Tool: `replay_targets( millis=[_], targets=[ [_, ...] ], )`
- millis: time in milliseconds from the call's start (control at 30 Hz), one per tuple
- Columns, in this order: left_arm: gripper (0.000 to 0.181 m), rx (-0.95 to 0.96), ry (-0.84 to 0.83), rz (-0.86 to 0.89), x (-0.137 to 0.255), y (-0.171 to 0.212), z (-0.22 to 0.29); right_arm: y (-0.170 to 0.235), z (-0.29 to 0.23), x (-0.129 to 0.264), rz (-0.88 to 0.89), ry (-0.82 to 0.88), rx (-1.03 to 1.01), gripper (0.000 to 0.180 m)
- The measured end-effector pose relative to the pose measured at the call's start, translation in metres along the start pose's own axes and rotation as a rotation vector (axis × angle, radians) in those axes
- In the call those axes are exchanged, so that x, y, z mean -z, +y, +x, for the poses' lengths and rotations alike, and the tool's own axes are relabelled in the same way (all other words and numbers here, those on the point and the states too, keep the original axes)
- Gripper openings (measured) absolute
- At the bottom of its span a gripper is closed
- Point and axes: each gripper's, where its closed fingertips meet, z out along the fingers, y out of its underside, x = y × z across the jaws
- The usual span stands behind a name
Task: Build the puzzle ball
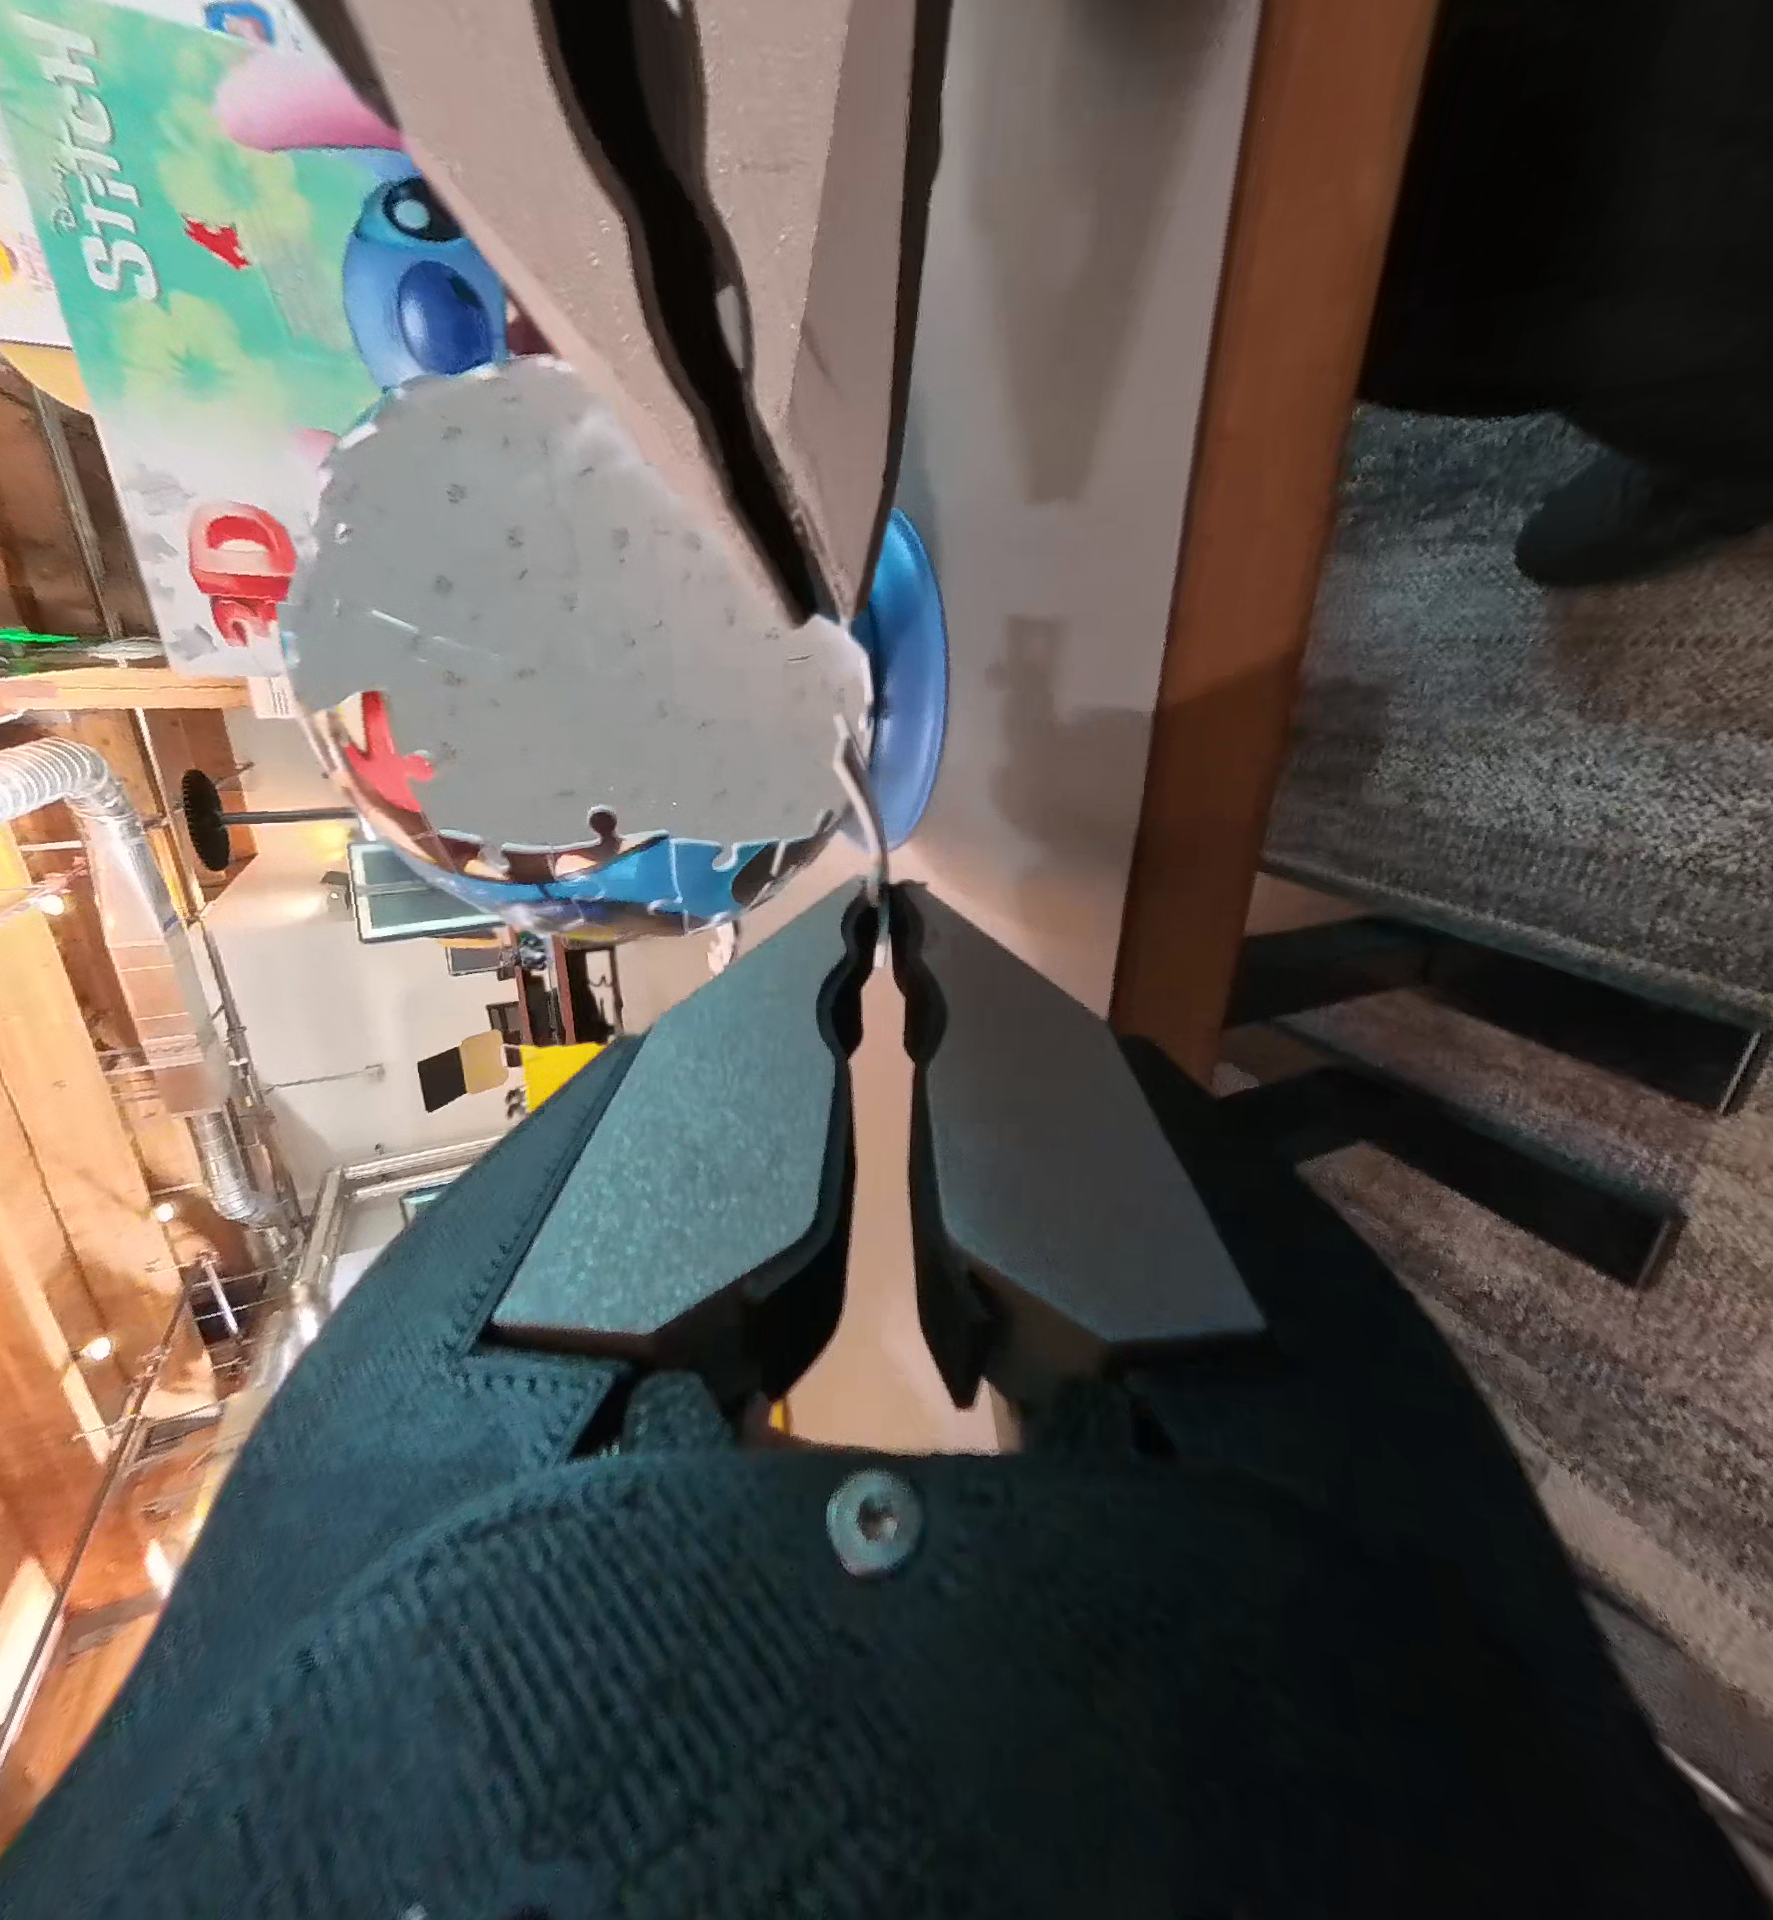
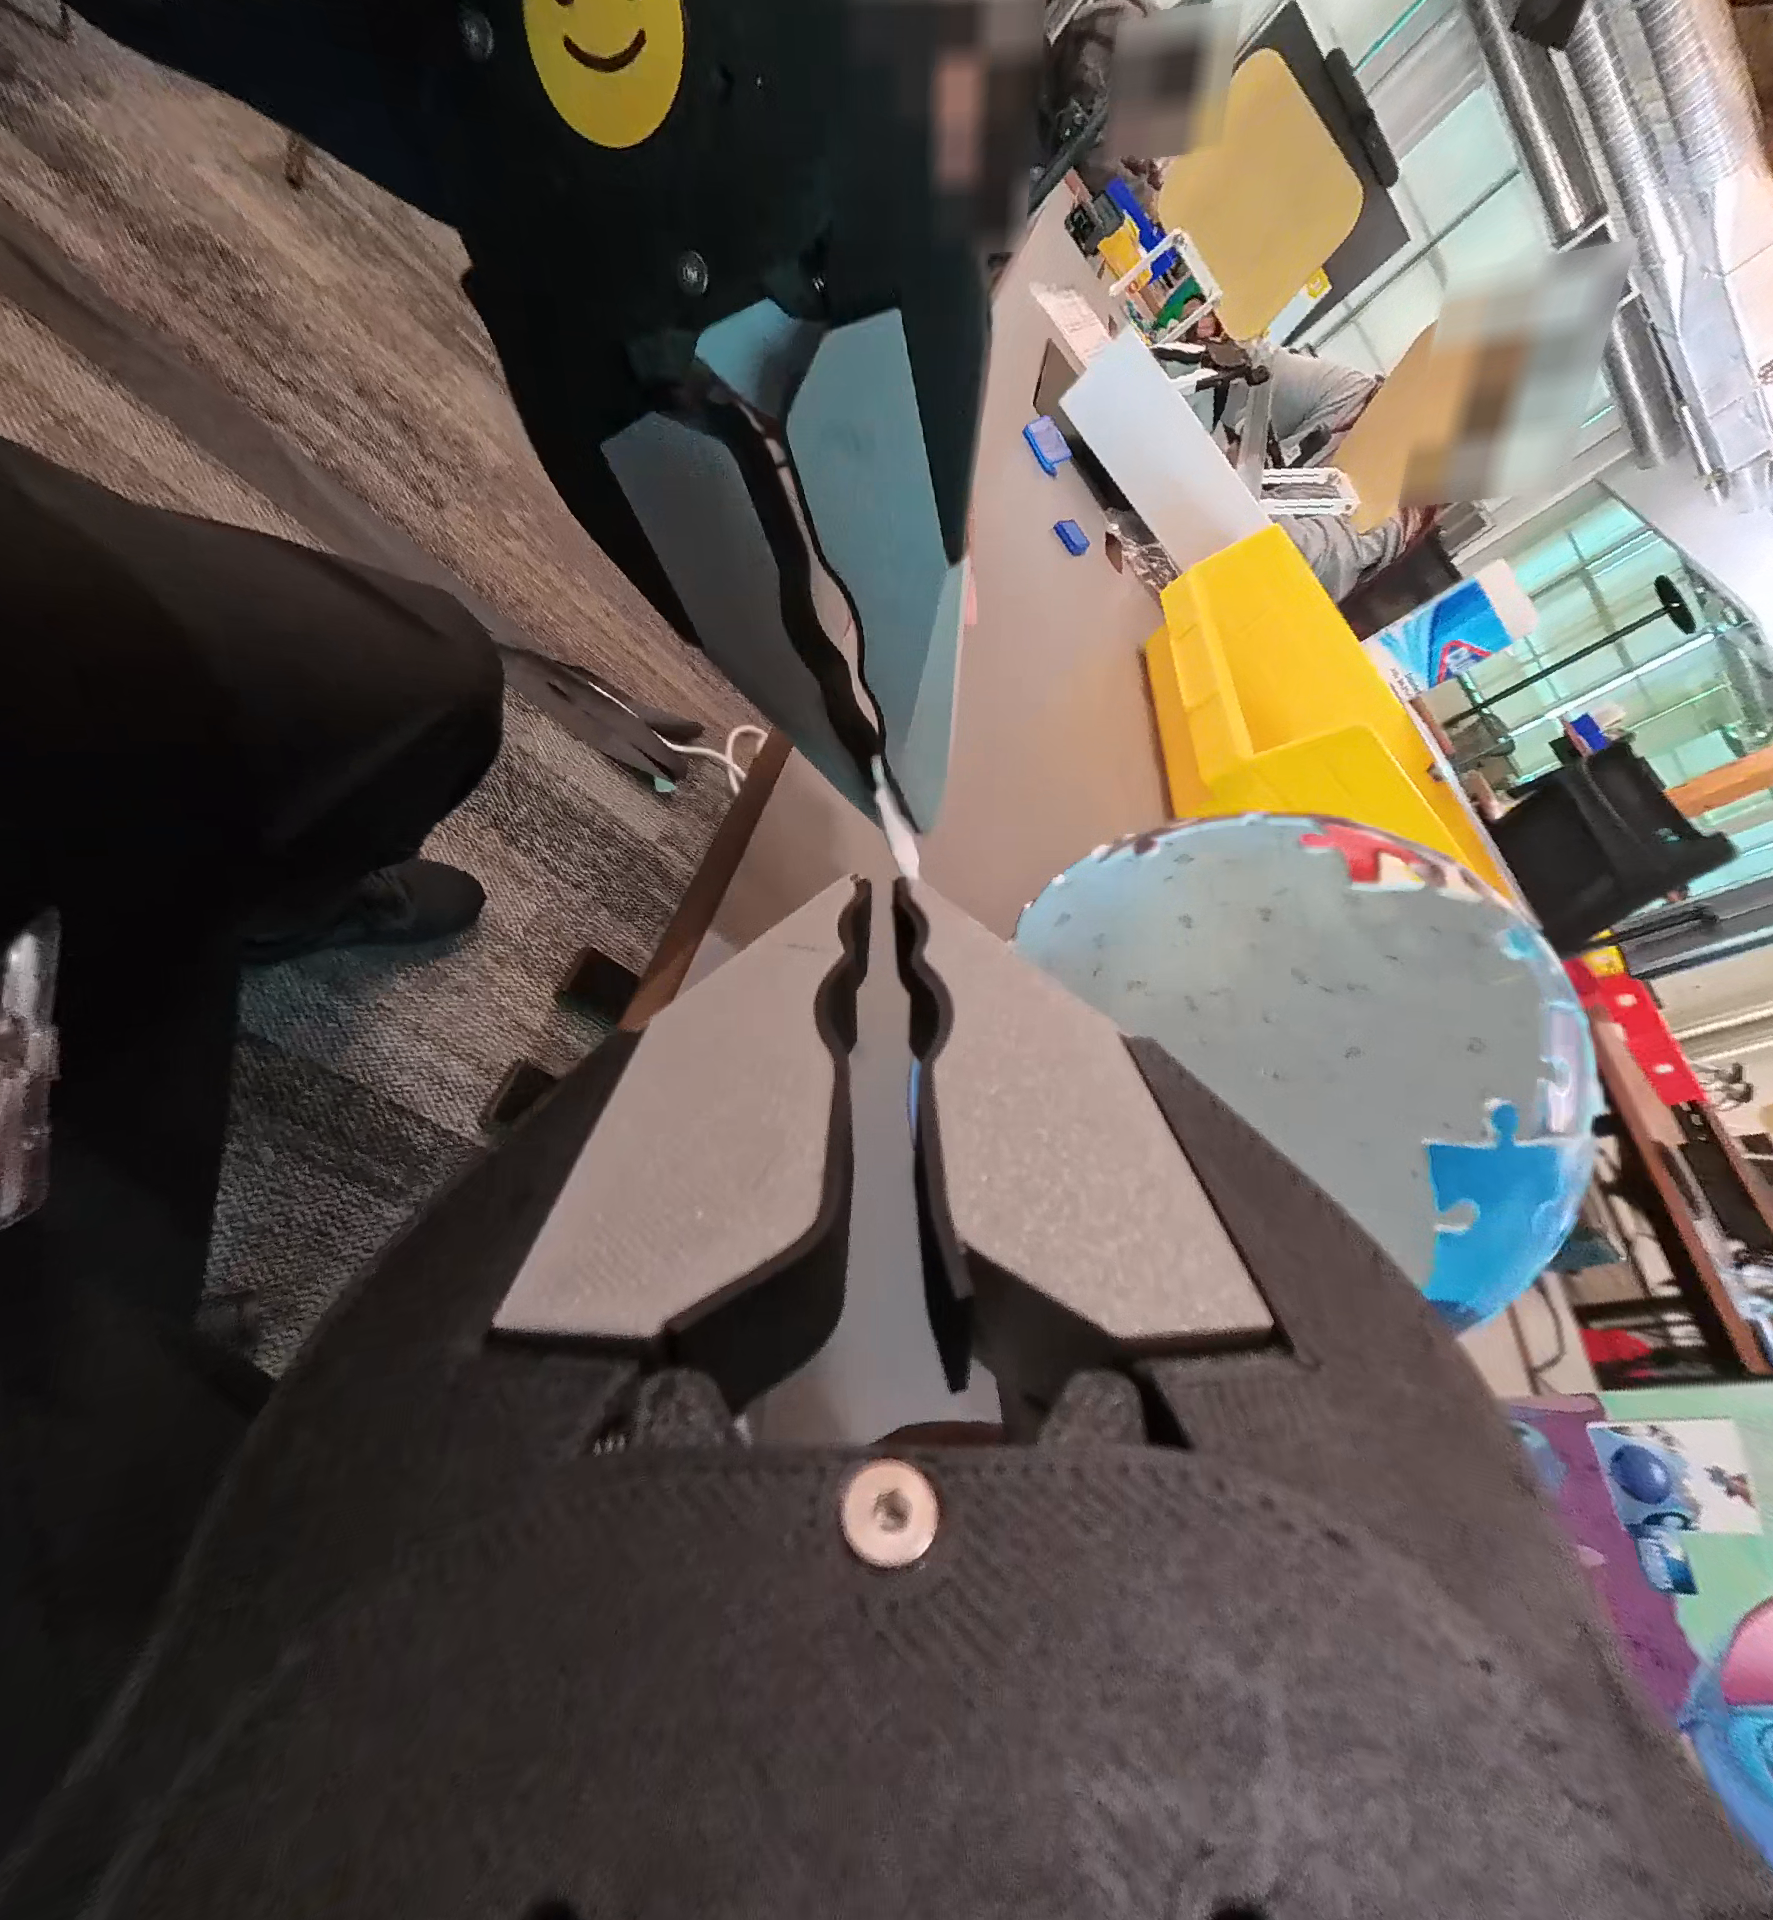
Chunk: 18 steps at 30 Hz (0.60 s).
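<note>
The half-built puzzle ball (image 1: 570, 644) is sitting on a blue stand (image 1: 908, 665) near the front edge of the table (image 1: 1058, 416), its grey inner surface facing the cameras; printed blue and red pieces are showing only along its rim. The left gripper (image 1: 880, 914) is pinching a thin white puzzle piece (image 1: 877, 883) edge-on, its jaws nearly touching around it, just beside the ball's rim. The right gripper (image 2: 877, 894) is meeting it tip to tip, its jaws drawn close with only a slit between them; whether they are gripping the piece I cannot tell, since the piece (image 2: 900, 831) is showing just beyond its tips.

The wooden table edge (image 1: 1266, 520) is running close behind the tips, with carpet (image 1: 1547, 779) beyond; room is tight between ball, grippers and edge.

Only the left view is showing the stand and the puzzle box (image 1: 186, 260) standing behind the ball; only the right view is showing a yellow bin (image 2: 1277, 707) farther along the table.
</note>
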Motion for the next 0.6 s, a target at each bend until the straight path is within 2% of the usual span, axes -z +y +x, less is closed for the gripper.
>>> replay_targets(
  millis=[33,333,500,600],
  targets=[
    [0.000,-0.012,0.010,-0.012,-0.001,0.000,0.002,-0.001,-0.001,-0.001,-0.006,0.010,0.018,0.000],
    [0.000,-0.045,0.053,-0.079,-0.006,-0.007,0.010,0.004,-0.005,-0.012,-0.081,0.031,0.079,0.010],
    [0.000,-0.013,0.059,-0.065,-0.003,-0.014,0.008,0.013,-0.007,-0.015,-0.134,0.035,0.124,0.000],
    [0.001,0.016,0.028,-0.045,0.000,-0.017,0.002,0.011,-0.003,-0.012,-0.128,0.059,0.132,0.000]
  ],
)
